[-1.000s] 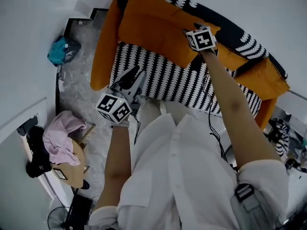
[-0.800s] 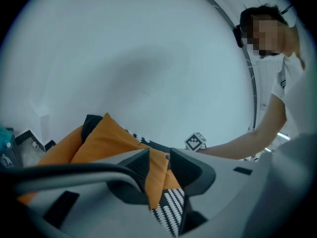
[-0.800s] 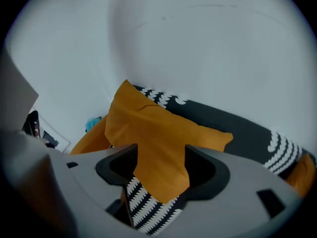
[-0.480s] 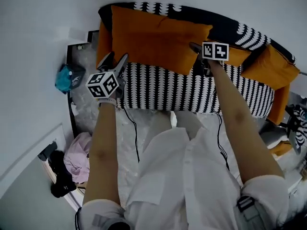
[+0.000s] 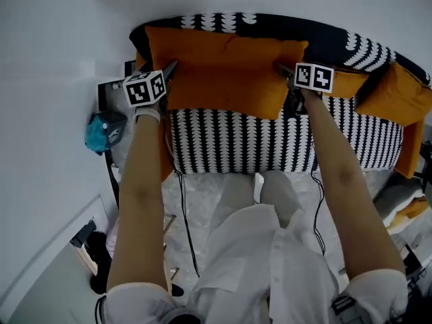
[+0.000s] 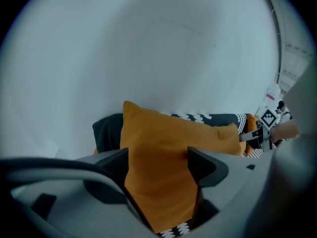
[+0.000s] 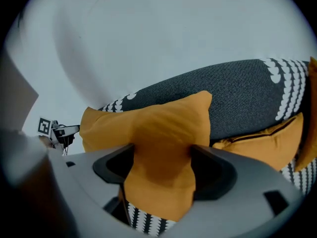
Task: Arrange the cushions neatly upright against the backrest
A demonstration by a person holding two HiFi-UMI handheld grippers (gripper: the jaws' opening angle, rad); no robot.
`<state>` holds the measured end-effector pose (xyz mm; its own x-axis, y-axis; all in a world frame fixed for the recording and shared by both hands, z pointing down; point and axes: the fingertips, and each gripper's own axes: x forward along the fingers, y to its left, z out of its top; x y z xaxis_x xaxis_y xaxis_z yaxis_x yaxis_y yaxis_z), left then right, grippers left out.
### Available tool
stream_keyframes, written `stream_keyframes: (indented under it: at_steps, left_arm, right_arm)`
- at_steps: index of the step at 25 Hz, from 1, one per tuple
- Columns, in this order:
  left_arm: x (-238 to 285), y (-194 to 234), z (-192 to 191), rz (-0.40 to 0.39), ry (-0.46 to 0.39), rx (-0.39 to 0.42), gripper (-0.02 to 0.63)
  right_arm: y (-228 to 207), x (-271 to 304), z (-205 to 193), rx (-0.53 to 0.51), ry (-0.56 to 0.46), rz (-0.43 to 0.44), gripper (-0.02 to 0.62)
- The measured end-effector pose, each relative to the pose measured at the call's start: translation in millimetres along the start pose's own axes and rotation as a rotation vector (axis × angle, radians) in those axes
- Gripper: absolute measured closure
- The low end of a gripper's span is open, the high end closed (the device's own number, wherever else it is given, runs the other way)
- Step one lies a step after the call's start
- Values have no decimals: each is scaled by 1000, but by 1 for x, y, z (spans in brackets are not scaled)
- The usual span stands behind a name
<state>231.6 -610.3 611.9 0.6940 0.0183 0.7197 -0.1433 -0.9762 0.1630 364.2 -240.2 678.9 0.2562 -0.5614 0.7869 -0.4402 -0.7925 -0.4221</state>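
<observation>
Left cushion (image 5: 223,73) against the backrest (image 5: 331,38) (seat (image 5: 236,140) below), another cushion (image 5: 393,90) at right.

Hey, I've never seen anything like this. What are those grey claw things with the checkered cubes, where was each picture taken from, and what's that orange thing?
A person stands at a patterned sofa, a hand-held gripper in each hand. Each gripper ends in two jaws and carries a marker cube. The head view comes from a camera on the person's head, looking down. The two gripper views come from cameras riding on the grippers. A long orange cushion leans on the backrest. The left gripper has one end between open jaws; the right gripper pinches the other end. Both pairs of jaws have just been opening.
</observation>
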Motion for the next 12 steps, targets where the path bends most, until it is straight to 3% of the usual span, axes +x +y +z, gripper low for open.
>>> stream_keyframes:
  at_steps: [3, 4, 5, 6, 7, 10, 12]
  left_arm:
    - [19, 4, -5, 20, 47, 12, 241]
    - [22, 4, -6, 26, 48, 5, 242]
    - [24, 3, -6, 30, 46, -8, 263]
    - [24, 0, -6, 30, 44, -26, 305]
    - [23, -3, -7, 29, 39, -50, 354]
    - [8, -8, -10, 10, 7, -134, 462]
    - [-8, -10, -8, -4, -33, -146, 482]
  right_arm:
    - [0, 10, -1, -13, -23, 20, 243]
    - [-1, 11, -2, -16, -23, 20, 291]
    - [-2, 11, -1, -15, -22, 16, 402]
    - [-3, 9, 0, -7, -26, 17, 508]
    - [-2, 6, 1, 8, -36, 30, 559]
    - [10, -8, 0, 35, -71, 84, 580]
    - [20, -22, 5, 7, -110, 113, 580]
